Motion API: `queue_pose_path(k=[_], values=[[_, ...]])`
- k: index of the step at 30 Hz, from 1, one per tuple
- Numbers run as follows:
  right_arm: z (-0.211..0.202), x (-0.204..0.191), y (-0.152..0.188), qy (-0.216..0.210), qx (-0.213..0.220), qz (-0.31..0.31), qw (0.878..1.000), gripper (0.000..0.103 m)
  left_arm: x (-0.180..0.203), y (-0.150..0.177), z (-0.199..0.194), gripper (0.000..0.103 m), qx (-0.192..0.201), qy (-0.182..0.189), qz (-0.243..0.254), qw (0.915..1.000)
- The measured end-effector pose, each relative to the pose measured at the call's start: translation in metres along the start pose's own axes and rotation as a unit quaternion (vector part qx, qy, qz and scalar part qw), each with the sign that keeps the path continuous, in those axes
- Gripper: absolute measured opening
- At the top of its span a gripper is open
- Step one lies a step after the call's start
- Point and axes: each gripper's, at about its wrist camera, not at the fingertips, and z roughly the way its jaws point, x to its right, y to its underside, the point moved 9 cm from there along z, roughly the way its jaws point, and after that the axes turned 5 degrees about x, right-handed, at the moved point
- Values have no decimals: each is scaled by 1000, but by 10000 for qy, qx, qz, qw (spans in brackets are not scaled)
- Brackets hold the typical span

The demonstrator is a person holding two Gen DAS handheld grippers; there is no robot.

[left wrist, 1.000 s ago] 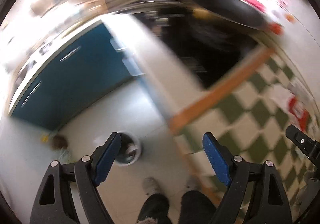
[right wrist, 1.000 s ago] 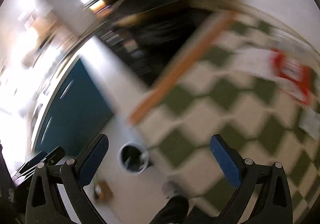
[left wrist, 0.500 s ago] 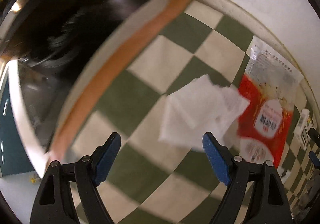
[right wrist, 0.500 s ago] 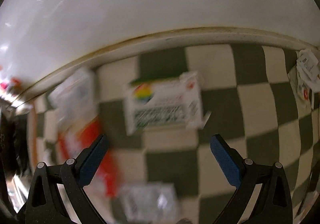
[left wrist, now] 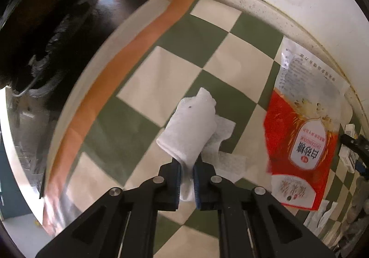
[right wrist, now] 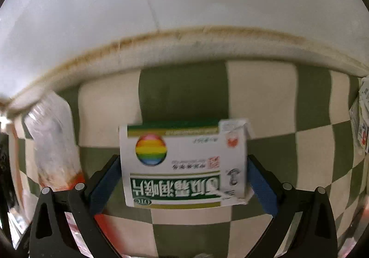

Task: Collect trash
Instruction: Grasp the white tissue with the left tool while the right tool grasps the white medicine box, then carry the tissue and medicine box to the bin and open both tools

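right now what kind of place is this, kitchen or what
Probably a home dining or kitchen corner: a table with a green and cream checked cloth pushed against a white wall, littered with household packaging such as a red food pouch and a medicine box.

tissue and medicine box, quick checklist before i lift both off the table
1. Left gripper shut on the white tissue: ok.
2. Whole tissue gathered: not ok, one layer trails flat on the checkered tablecloth.
3. Right gripper straddles the medicine box: ok.
4. Right pads pressing the box firmly: cannot tell, image blurred.
5. Red pouch clear of the tissue: ok.
6. Bin within reach: cannot tell, not in view.
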Motion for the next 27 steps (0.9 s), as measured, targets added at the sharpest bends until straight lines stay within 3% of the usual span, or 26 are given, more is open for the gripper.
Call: queue_pose_path(k=[2, 5, 13, 16, 20, 23, 27], values=[[-1, -5, -1, 70, 359, -90, 9993, 98, -6, 2, -9, 6, 77, 5, -47, 10000], [-18, -8, 5, -97, 631, 36, 9980, 97, -15, 6, -30, 6, 230, 64, -118, 9996], [-106, -41, 40, -702, 1213, -245, 9898, 97, -80, 37, -113, 6, 789, 366, -483, 9950], [-141, -77, 83, -1040, 1354, -626, 9833, 97, -123, 53, -140, 6, 967, 382, -641, 9925], [-177, -137, 162, -1557, 1209, -1310, 9716, 97, -188, 95, -167, 6, 1084, 334, -991, 9886], [-194, -194, 227, -1960, 998, -1870, 9574, 97, -235, 121, -169, 6, 1105, 236, -1244, 9858], [-203, -277, 327, -2409, 628, -2589, 9333, 97, -325, 190, -173, 6, 954, -86, -1816, 9787]])
